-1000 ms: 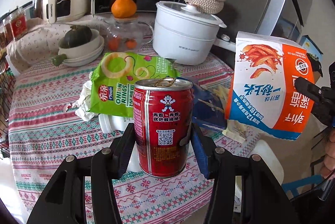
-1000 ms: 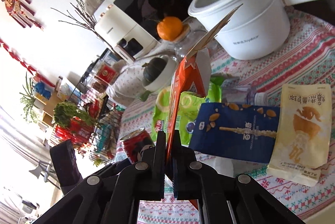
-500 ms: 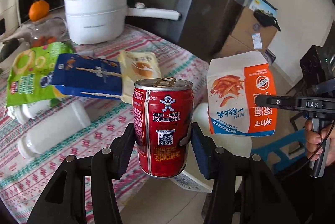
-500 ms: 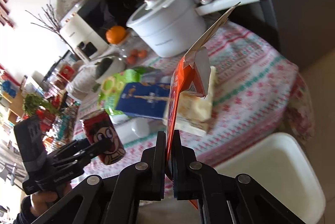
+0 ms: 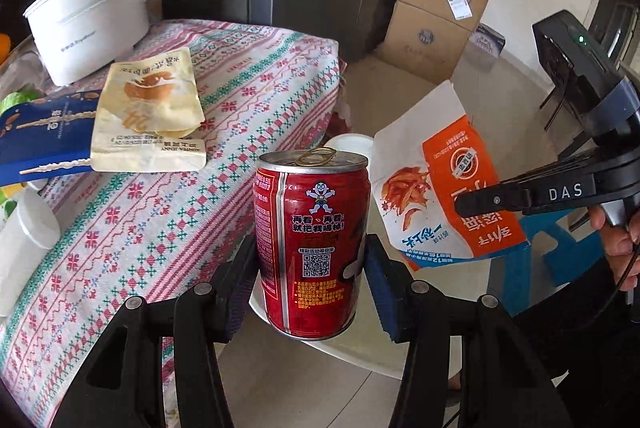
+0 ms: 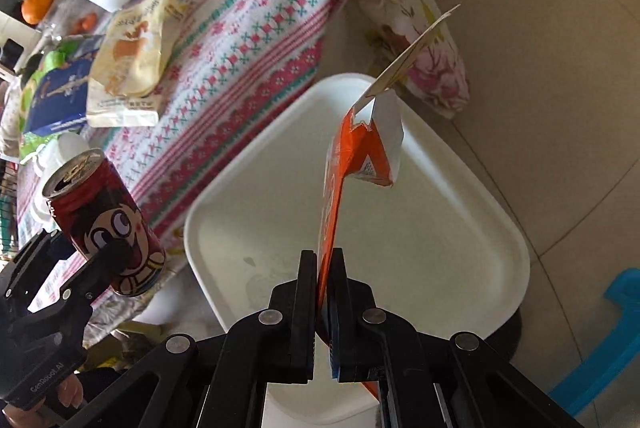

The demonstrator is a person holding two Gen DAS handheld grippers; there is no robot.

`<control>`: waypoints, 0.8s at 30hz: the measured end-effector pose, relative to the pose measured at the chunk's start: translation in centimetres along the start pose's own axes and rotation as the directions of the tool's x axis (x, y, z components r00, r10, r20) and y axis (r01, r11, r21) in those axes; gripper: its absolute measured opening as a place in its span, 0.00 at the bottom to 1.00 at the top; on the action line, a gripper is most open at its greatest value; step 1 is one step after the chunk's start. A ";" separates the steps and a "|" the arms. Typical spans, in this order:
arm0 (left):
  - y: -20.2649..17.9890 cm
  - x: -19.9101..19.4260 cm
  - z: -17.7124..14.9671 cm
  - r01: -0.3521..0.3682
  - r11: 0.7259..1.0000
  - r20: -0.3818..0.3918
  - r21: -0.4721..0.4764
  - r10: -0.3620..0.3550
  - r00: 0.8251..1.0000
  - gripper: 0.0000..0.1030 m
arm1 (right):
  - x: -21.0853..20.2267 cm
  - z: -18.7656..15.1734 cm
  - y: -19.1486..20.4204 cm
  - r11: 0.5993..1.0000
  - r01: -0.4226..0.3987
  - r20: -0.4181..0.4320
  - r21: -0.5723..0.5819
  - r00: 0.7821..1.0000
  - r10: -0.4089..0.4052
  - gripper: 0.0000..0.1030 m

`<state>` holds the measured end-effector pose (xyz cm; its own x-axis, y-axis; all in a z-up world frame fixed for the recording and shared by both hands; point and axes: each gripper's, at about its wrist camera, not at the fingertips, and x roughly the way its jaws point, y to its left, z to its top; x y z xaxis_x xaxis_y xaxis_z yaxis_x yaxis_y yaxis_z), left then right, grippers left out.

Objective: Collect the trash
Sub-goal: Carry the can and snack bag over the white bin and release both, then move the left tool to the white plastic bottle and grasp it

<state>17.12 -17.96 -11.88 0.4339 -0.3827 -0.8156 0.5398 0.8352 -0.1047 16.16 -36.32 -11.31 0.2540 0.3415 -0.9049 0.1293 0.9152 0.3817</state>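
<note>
Two pieces up and over the white bin (image 6: 460, 188), nothing dropped yet: red can (image 5: 312, 240) pinched upright in left gripper (image 5: 310, 284), orange snack bag (image 6: 352, 164) clamped flat in right gripper (image 6: 324, 292), with yellow packet (image 5: 148, 116), blue packet (image 5: 40, 136) and white bottle (image 5: 24, 240) left on the table (image 5: 256, 84).

Two black handheld grippers, bare hands

Left gripper (image 5: 311, 270) has blue pads (image 5: 379, 282) and silver screws; right gripper (image 6: 322, 302) reads "DAS" (white letters), cable trailing past a bare hand (image 5: 618, 234).
</note>
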 end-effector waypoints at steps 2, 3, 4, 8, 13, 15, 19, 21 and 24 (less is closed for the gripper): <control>-0.2 0.8 -0.2 -0.005 1.000 -0.012 0.013 0.005 1.000 0.54 | 0.6 -0.1 -0.1 0.999 0.033 -0.017 -0.009 0.999 -0.033 0.04; -0.1 1.2 -0.2 -0.007 1.000 -0.018 0.018 0.007 1.000 0.54 | 0.7 -0.3 -0.3 0.999 0.047 -0.021 -0.014 0.999 -0.048 0.04; -0.2 1.5 -0.4 -0.008 1.000 -0.023 0.023 0.009 1.000 0.54 | 0.9 -0.3 -0.5 0.998 0.057 -0.025 -0.014 0.998 -0.057 0.04; -0.4 2.7 -0.5 -0.012 0.999 -0.033 0.041 0.013 0.999 0.54 | 1.3 -0.3 -1.2 0.996 0.085 -0.039 -0.002 0.996 -0.085 0.04; -0.5 3.5 -0.4 -0.008 0.999 -0.059 0.041 0.011 0.998 0.55 | 1.7 -0.1 -1.6 0.995 0.095 -0.054 0.013 0.994 -0.094 0.04; -0.6 3.3 -0.3 -0.006 0.999 -0.052 0.045 0.008 0.999 0.62 | 1.9 -0.1 -1.5 0.995 0.102 -0.053 0.008 0.993 -0.102 0.04; -0.4 2.1 -0.1 -0.015 0.999 -0.027 0.040 0.016 1.000 0.72 | 1.9 -0.1 -1.4 0.994 0.106 -0.055 0.003 0.993 -0.106 0.04; -0.1 1.6 -0.1 -0.022 0.999 -0.028 0.030 0.023 0.999 0.72 | 1.9 0.0 -1.3 0.994 0.107 -0.055 0.003 0.993 -0.107 0.04; 0.5 0.9 -0.3 -0.044 0.999 -0.030 0.015 0.045 0.999 0.73 | 2.0 0.0 -1.3 0.994 0.106 -0.054 0.006 0.993 -0.105 0.04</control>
<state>17.54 -17.79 -12.82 0.4360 -0.3332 -0.8360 0.5306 0.8455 -0.0603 16.46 -36.86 -13.61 0.1866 0.2541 -0.9490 0.1613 0.9449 0.2848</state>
